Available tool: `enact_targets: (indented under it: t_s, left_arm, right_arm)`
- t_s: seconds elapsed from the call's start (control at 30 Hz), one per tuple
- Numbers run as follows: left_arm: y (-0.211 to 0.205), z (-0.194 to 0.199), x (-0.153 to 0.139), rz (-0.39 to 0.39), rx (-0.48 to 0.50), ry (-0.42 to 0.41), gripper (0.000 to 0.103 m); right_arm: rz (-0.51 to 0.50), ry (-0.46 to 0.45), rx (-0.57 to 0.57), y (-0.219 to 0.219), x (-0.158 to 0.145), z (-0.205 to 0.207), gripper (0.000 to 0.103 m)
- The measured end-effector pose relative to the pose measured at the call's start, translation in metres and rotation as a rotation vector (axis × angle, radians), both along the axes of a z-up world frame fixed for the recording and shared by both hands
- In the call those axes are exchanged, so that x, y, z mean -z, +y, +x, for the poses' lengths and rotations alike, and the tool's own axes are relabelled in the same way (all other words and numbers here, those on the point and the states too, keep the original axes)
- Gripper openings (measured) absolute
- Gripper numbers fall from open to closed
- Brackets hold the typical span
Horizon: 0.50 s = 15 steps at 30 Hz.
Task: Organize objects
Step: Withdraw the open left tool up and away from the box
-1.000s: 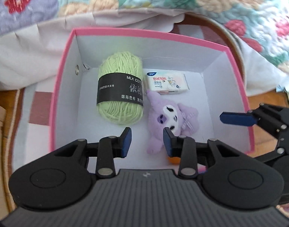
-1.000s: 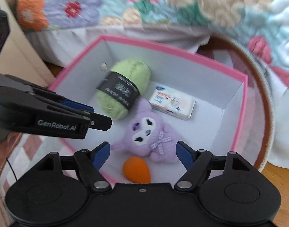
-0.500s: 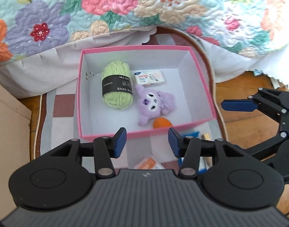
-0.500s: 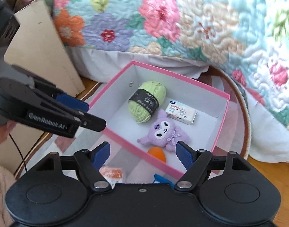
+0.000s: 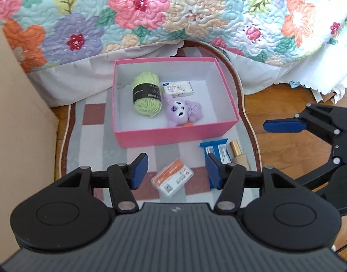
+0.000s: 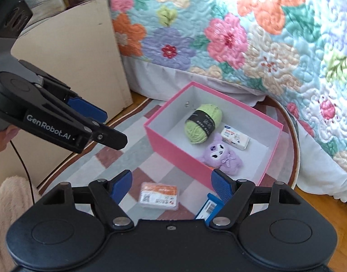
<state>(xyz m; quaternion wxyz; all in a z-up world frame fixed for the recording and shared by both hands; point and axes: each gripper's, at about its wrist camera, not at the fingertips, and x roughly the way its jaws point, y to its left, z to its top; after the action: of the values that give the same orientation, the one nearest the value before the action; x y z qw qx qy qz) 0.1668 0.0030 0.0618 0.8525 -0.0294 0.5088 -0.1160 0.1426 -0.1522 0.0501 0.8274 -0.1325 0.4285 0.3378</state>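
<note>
Left wrist view, L to R: beige board fills the left edge. Your left gripper sits bottom centre, jaws spread wide, holding nothing, above the checked rug. Between its blue pads lies the orange-and-white packet on the rug. Centre frame: pink box w/ green yarn ball at its left, white tissue pack just right of the yarn, purple plush in front of both, and an orange bit peeking at the near wall. Right of the packet, just outside the box: blue packet and a gold-capped tube, side by side. Far right: your right gripper, one blue pad seen, over wood floor.

Right wrist view, L to R: left gripper enters from the left edge. Your right gripper is bottom centre, jaws wide, empty. Packet lies between its pads; blue packet is partly hidden by the right pad. Box sits centre-right; the flowered quilt runs across the top.
</note>
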Motion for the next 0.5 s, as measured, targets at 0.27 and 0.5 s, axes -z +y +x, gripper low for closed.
enact_targets:
  t_s: [0.27,0.5]
  left_arm:
    - [0.004,-0.041,-0.013,-0.012,0.023,-0.004,0.06]
    - [0.002,-0.067,-0.017,-0.017,0.039,-0.015,0.063]
  right_arm:
    - [-0.012,0.008,-0.048,0.001,-0.015,-0.036,0.081]
    - [-0.025,0.008,-0.096,0.006,-0.016,-0.062,0.082]
